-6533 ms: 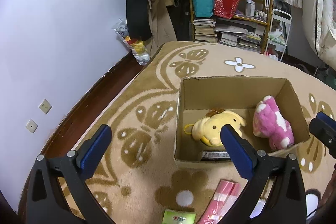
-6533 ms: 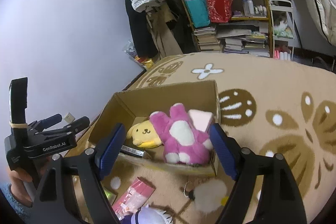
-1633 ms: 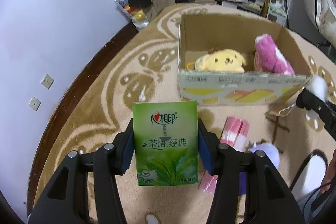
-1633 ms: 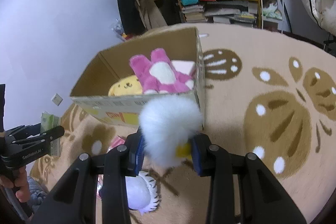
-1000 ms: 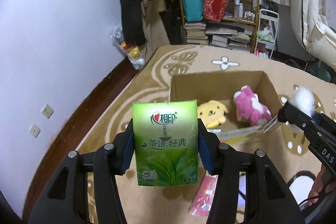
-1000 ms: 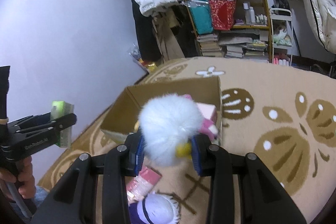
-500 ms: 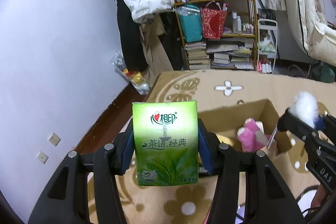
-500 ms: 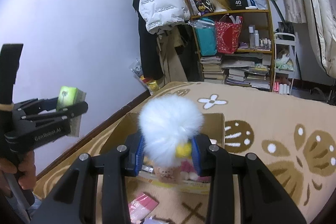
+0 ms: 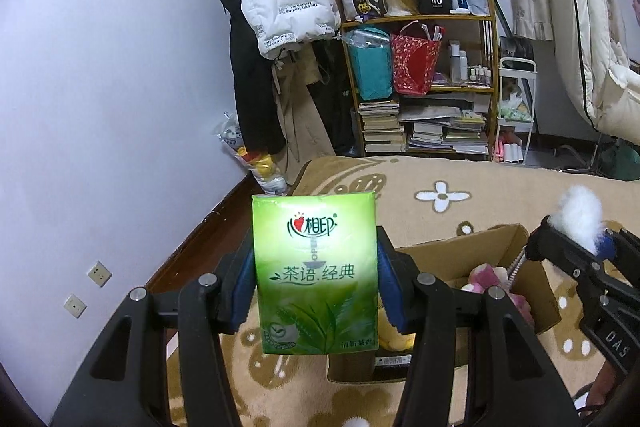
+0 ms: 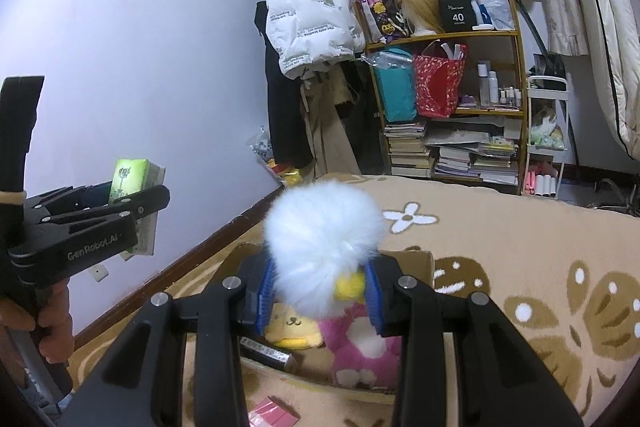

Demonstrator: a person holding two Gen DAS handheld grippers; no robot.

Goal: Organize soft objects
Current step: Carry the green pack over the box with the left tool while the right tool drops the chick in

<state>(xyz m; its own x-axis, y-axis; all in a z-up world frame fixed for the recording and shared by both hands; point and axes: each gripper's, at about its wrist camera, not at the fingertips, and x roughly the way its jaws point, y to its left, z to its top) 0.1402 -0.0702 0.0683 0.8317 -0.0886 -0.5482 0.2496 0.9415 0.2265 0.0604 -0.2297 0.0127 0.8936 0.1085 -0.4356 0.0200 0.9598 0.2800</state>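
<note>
The beige rug [image 9: 500, 183] with its brown butterfly and flower pattern fills the floor, and the wooden shelf unit [image 10: 516, 75] of books and bags stands against the far curtain, a white puffer jacket [image 10: 308, 15] hanging beside it. On the rug sits the open cardboard box [image 9: 536, 291].

Only the right wrist view looks down into the box: a pink plush toy [image 10: 360, 351] lies there beside a yellow plush dog [image 10: 292, 327], with a dark flat packet [image 10: 266, 349] at the near wall, and a pink packet [image 10: 276, 415] lies on the rug just in front of the box. From the left wrist view the box interior is mostly hidden, with only a bit of the pink toy showing.

The left tongs [image 9: 316, 287] are clamped on a green tissue pack [image 9: 316, 275], blue pads pressed to both its sides, held upright in the air above the rug near the box. Its printed face reads clearly in the left view; the right view shows it only edge-on, along with the hand [image 10: 44, 323] gripping the handle.

The right tongs [image 10: 322, 291] are clamped on a white fluffy pompom [image 10: 324, 243] with a yellow bit at its lower edge, held in the air over the box. In the left view it appears small, at the right edge.
</note>
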